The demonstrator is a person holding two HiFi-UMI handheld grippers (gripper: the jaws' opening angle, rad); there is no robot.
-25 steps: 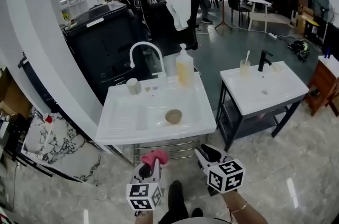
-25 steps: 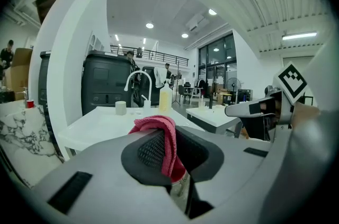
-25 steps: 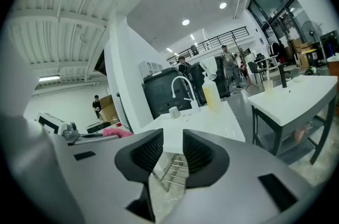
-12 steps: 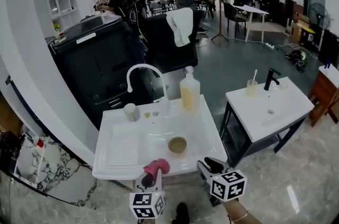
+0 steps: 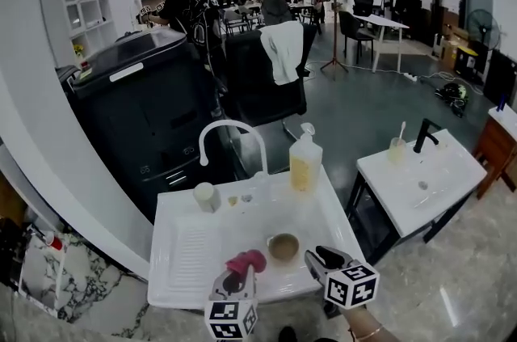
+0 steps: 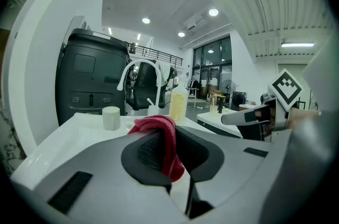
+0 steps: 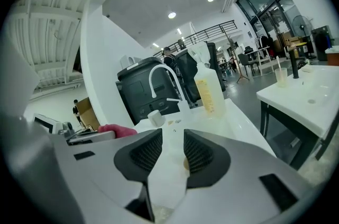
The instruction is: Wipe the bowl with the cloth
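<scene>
red cloth (image 5: pixel 246 260) in left gripper (image 5: pixel 239 276); right gripper (image 5: pixel 320 256) wide, beside bowl (image 5: pixel 283 247)

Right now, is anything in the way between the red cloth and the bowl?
No, nothing visible. The cloth, held in the left gripper, hangs just left of the bowl in the sink, with only bare white sink between them.
</scene>
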